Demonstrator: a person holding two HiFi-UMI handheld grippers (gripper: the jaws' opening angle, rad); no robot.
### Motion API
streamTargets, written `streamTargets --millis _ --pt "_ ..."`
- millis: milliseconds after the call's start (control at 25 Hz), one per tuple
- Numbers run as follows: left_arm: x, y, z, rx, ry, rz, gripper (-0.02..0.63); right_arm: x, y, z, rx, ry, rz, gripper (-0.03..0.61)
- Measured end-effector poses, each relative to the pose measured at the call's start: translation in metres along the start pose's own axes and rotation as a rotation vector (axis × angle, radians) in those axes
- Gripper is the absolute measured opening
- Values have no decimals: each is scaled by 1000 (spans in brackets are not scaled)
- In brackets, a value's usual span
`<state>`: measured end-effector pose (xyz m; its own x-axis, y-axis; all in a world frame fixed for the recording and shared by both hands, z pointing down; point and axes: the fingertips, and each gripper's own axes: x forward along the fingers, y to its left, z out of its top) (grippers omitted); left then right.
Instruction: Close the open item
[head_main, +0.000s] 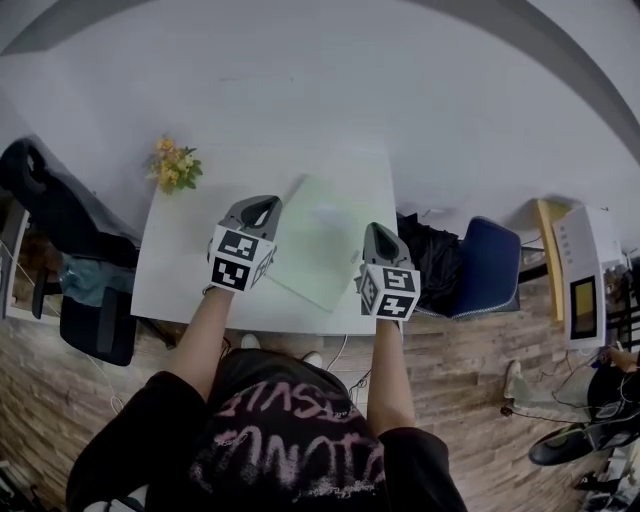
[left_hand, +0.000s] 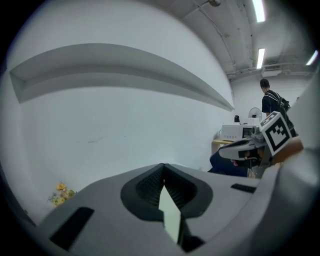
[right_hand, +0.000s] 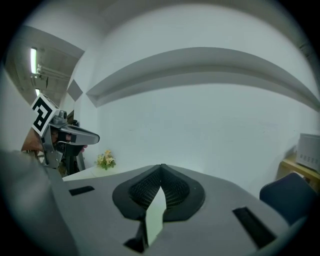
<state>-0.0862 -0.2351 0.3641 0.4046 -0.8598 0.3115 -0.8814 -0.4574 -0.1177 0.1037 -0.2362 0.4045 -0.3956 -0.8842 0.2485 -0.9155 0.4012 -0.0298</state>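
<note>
As I look down through the head view, the pale green folder (head_main: 325, 240) lies askew on the white table (head_main: 180, 270) at frame centre, between both grippers. Left gripper (head_main: 268, 203): jaws pressed together. Right gripper (head_main: 378, 228): same. A pale sliver shows in each seam; I cannot tell whether it is pinched. Flowers (head_main: 173, 167) at the table's upper-left corner.

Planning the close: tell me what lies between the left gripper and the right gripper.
In the head view, a flat pale green item lies on the white table between the left gripper and the right gripper.
</note>
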Motion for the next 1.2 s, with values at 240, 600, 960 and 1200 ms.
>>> streamTargets --millis 240,600,960,1200 --pt "-7 13 23 6 -44 30 3 0 -4 24 -13 -33 -6 9" --pt "-17 26 41 9 -83 62 3 -4 -12 42 -22 -63 -30 9" --pt "-24 32 48 9 -111 79 3 -7 -15 53 -42 -91 -53 8" --pt "-23 35 47 18 -110 74 2 -5 -13 56 -42 -99 -55 8"
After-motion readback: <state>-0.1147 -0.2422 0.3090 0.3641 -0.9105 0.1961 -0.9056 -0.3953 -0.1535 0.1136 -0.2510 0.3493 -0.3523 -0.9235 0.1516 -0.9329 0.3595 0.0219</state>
